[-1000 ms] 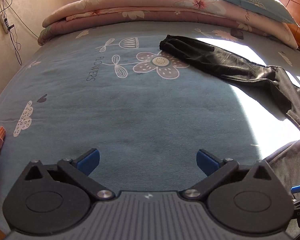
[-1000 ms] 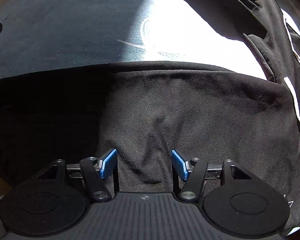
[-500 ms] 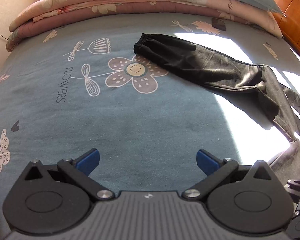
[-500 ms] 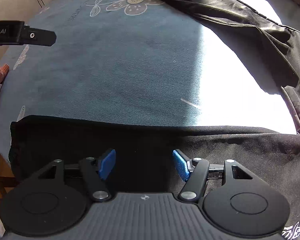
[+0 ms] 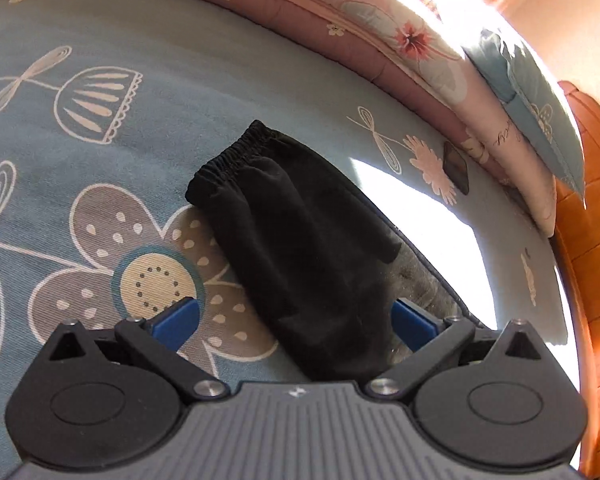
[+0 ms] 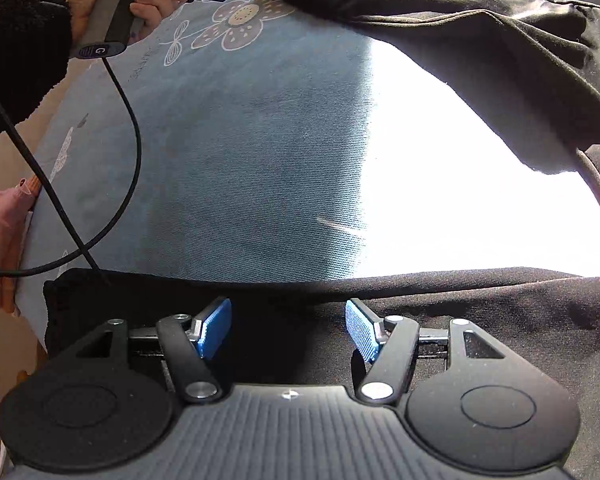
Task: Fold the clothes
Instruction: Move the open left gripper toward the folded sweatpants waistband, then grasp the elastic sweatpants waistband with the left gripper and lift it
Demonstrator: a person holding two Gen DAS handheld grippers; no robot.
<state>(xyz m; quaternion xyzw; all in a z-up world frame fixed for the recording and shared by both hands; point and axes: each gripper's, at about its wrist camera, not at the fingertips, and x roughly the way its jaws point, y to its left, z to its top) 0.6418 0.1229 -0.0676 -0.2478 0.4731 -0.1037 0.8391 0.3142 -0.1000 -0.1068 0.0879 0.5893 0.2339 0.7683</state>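
On the blue flowered bedsheet (image 5: 100, 40) lie black trousers (image 5: 300, 240), one cuffed leg running between the spread fingers of the left gripper (image 5: 296, 320) (nothing pinched). Nearer the bed's edge, the right gripper (image 6: 288, 328) hovers, jaws apart, over the other leg's fabric.

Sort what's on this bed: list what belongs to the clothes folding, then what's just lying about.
For the job:
- black trousers, elastic cuff on the far leg
- near trouser leg
- left gripper, open over the far leg
- right gripper, open over the near leg

Lying about:
- folded floral quilt
- blue pillow
- flowered bedsheet
- pink cloth
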